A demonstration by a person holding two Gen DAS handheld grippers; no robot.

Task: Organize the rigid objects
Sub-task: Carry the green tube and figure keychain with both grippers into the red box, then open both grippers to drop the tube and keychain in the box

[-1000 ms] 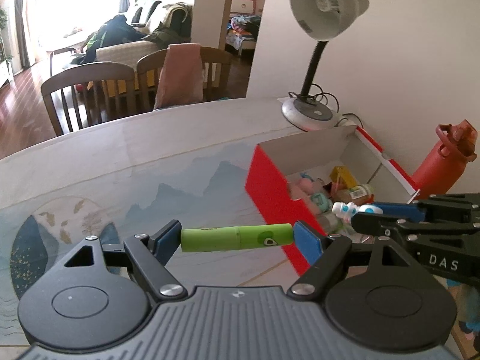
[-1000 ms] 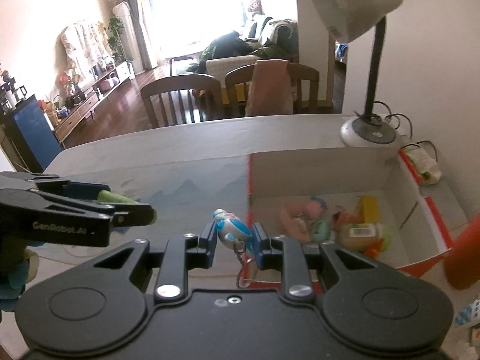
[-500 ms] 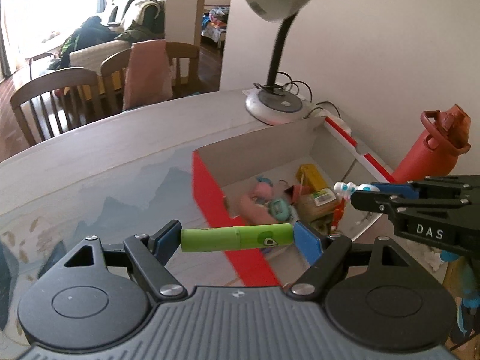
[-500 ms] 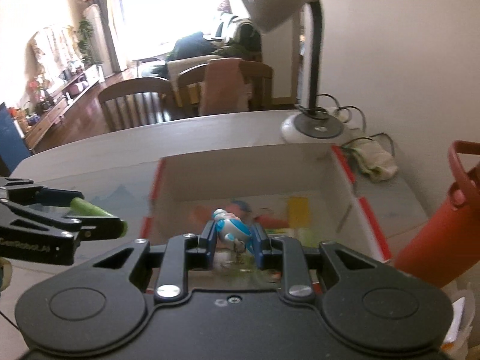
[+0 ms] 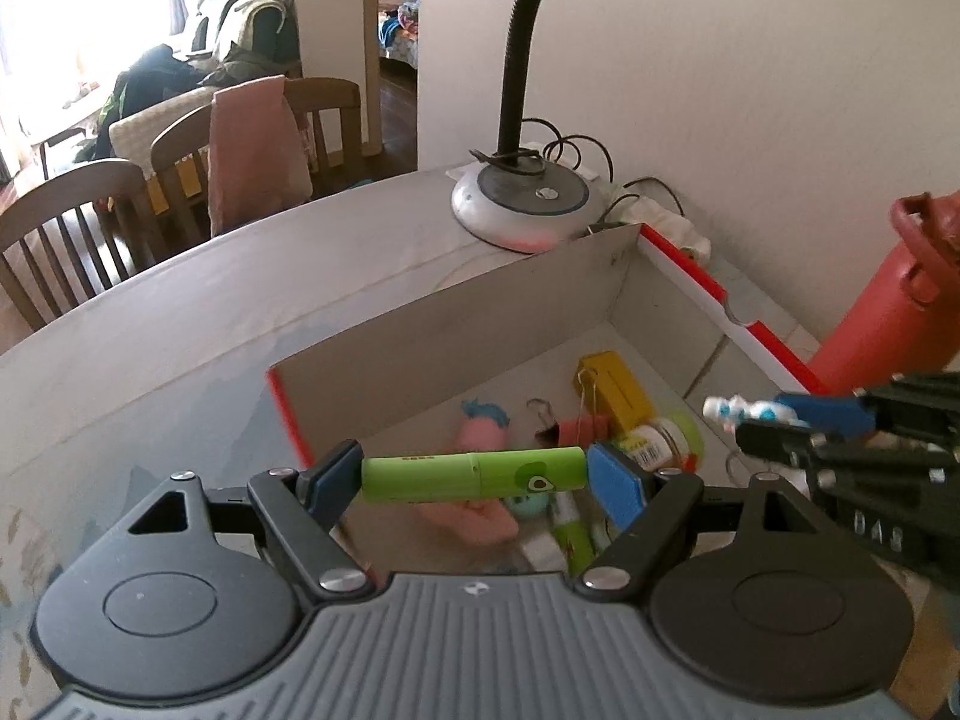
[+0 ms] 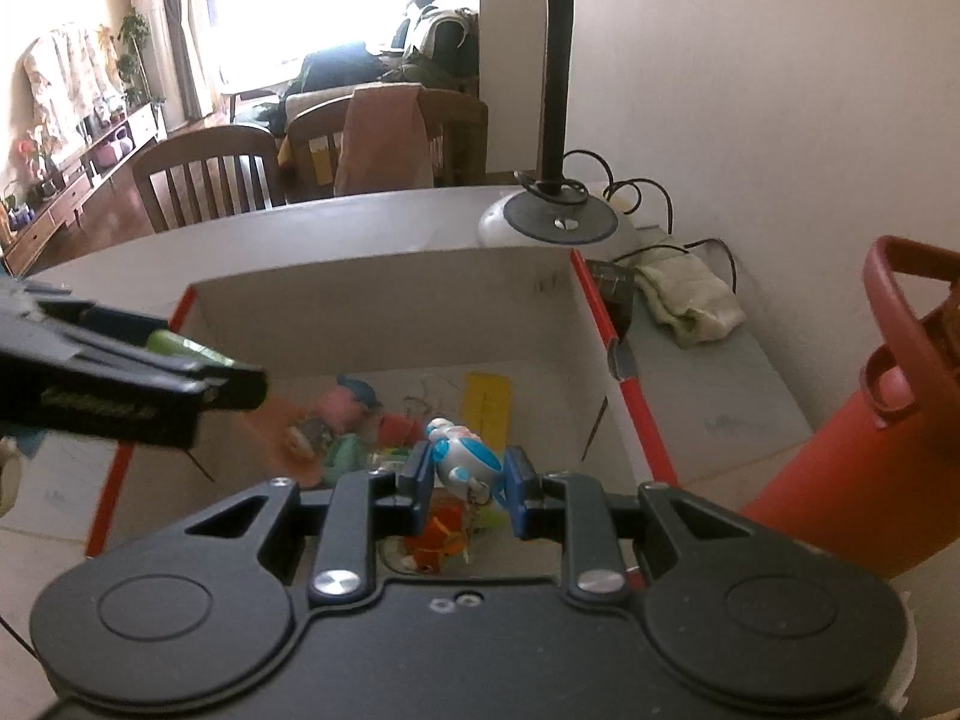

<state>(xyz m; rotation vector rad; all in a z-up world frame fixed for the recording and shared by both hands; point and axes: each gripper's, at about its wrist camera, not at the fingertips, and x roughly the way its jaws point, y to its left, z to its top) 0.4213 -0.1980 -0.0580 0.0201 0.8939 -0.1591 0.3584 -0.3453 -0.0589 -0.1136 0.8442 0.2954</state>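
Note:
My left gripper (image 5: 477, 477) is shut on a green tube (image 5: 474, 476), held crosswise between its blue pads above the near-left part of an open red-edged cardboard box (image 5: 558, 294). My right gripper (image 6: 467, 471) is shut on a small blue-and-white figure keychain (image 6: 465, 459) and holds it above the box (image 6: 384, 306). In the left wrist view the figure (image 5: 735, 409) shows at the right over the box. In the right wrist view the left gripper (image 6: 198, 375) reaches in from the left with the green tube (image 6: 180, 347).
The box holds several small items: a yellow block (image 5: 612, 381), a pink toy (image 5: 480, 429), a binder clip (image 5: 585, 429), a small jar (image 5: 660, 441). A desk lamp base (image 5: 522, 207) stands behind the box. A red water bottle (image 6: 864, 444) stands to its right, near a folded cloth (image 6: 690, 297).
Both grippers have moved forward and to the right, from over the table to over the open box. Each still holds its object.

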